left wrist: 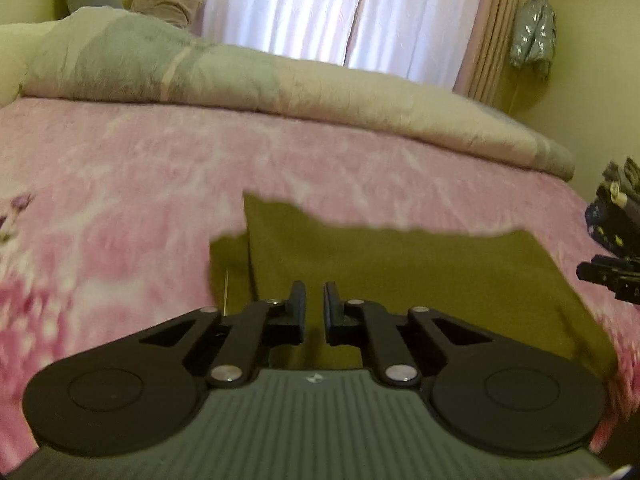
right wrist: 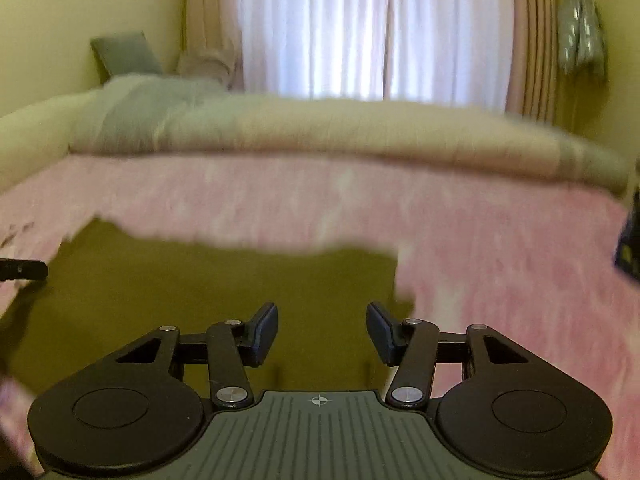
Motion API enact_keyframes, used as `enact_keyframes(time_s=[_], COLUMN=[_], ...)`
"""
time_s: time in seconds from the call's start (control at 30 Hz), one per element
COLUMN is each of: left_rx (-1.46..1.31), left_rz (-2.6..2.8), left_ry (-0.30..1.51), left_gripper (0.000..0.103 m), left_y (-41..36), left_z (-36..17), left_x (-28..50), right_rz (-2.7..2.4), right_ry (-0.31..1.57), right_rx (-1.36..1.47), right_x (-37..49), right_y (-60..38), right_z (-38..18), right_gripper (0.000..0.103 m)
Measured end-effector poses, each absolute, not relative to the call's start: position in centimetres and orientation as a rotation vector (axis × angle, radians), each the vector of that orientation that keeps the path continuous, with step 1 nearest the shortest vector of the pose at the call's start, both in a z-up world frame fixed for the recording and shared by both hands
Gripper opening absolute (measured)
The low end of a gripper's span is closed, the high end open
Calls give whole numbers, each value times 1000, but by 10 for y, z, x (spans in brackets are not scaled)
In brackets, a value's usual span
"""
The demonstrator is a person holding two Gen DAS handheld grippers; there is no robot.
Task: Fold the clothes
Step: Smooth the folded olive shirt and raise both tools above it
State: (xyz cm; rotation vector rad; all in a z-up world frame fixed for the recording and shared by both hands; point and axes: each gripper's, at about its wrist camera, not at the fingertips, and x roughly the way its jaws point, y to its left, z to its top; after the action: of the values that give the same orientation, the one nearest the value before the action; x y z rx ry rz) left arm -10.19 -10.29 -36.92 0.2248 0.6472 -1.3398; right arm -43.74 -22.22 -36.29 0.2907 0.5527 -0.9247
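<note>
Left gripper: the black two-finger left gripper point(left wrist: 315, 306) hovers low over the cloth, fingers nearly together with a narrow slit between them, nothing pinched that I can see.
Garment: the flat olive-green cloth garment point(left wrist: 420, 276) lies spread on the pink flowered bedspread point(left wrist: 120, 184), its far edge ragged toward 12 o'clock.
Right gripper: the black right gripper with dark blue pads point(right wrist: 322, 332) stands wide apart, empty, over the garment's corner at 3 o'clock.
Bedding: a rolled beige and grey quilt point(right wrist: 320, 132) runs across 12 o'clock.
Window: white curtains point(right wrist: 372, 28) hang beyond.
Sharpness: the right view is blurred.
</note>
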Motion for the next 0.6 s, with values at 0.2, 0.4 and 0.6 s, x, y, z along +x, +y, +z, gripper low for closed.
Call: enact_keyframes(time_s=[0.2,0.4,0.6], left_rx=[241,255,234], left_rz=[-1289,-1296,-1257], left_ry=[701,728,658], left_gripper=[9,12,12], left_y=[-157,-163,-129], left_z=[-392,-407,-373], left_x=[-76,-61,-79], right_rz=[-930,-925,-1109], right_ry=[603,599,584], right_rx=[314,340,293], right_x=[-416,-412,-434], right_y=[-281,-320,-287], right_z=[-388,-404,-370], right_gripper=[53,53,52])
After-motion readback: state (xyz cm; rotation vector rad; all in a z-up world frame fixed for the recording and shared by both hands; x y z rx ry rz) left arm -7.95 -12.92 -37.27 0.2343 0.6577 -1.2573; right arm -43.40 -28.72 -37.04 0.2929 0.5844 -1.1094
